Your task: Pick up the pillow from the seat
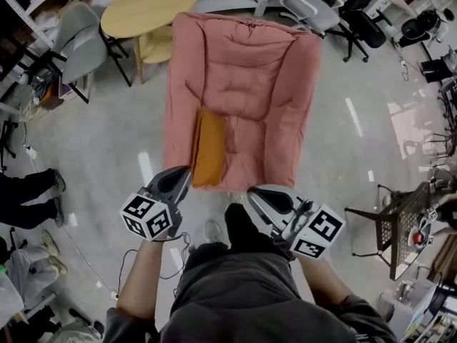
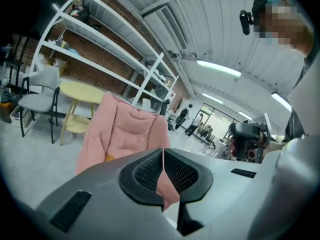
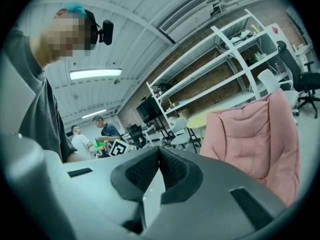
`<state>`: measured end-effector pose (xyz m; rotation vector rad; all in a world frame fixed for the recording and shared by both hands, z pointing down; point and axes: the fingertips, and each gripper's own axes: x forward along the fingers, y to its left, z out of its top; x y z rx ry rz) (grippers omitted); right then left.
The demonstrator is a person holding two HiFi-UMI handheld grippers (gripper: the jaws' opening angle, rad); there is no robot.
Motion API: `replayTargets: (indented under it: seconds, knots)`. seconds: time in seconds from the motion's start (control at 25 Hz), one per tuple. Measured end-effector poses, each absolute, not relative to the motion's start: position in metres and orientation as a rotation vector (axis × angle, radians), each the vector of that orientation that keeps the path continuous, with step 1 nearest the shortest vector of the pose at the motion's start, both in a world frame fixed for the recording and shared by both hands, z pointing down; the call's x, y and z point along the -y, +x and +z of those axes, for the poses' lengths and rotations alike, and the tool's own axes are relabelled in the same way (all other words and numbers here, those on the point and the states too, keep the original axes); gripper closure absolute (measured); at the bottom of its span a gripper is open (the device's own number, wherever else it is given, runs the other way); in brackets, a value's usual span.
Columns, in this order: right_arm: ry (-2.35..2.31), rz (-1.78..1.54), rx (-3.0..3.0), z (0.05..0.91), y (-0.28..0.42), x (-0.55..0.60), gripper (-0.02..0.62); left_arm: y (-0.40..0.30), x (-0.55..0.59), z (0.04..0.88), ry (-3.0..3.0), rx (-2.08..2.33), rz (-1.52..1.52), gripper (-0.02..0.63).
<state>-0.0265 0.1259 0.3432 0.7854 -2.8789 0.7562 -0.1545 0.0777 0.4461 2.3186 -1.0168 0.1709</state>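
An orange pillow point(image 1: 210, 148) lies on the left side of the seat of a pink padded chair point(image 1: 250, 84), leaning against its left arm. My left gripper point(image 1: 184, 171) hangs just in front of the chair's front edge, close below the pillow, jaws shut and empty. Right of it my right gripper point(image 1: 252, 194) is also shut with nothing in it, held near my body. In the left gripper view the shut gripper point(image 2: 163, 154) points at the chair point(image 2: 125, 129), with a sliver of the pillow point(image 2: 109, 157) showing. In the right gripper view the gripper point(image 3: 159, 151) has the chair point(image 3: 255, 134) to its right.
A round wooden table point(image 1: 148, 6) and a grey chair point(image 1: 78, 38) stand behind the pink chair on the left. Black office chairs point(image 1: 357, 16) are at the back right. A wire stand point(image 1: 400, 224) is at my right; a person's legs point(image 1: 28, 199) at my left.
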Motion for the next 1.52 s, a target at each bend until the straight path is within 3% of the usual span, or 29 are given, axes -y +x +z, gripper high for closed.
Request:
replayTargets:
  seconds: [0.16, 0.24, 0.72, 1.0, 1.52]
  knots:
    - [0.654, 0.844, 2.858, 0.38, -0.022, -0.086, 0.583, -0.152, -0.025, 0.497, 2.232, 1.102, 0.184, 0.57]
    - [0.609, 0.902, 2.838, 0.398, -0.014, -0.066, 0.583, -0.151, -0.001, 0.527, 2.189, 1.131, 0.234, 0.501]
    - [0.462, 1.182, 2.694, 0.482, 0.018, 0.006, 0.583, -0.144, 0.052, 0.743, 1.883, 1.057, 0.641, 0.231]
    - [0.508, 1.259, 2.606, 0.522, 0.027, 0.014, 0.583, -0.143, 0.049, 0.836, 1.77, 1.009, 0.788, 0.206]
    - [0.547, 1.343, 2.561, 0.533, 0.016, 0.031, 0.583, -0.112, 0.049, 0.867, 1.714, 0.993, 0.922, 0.186]
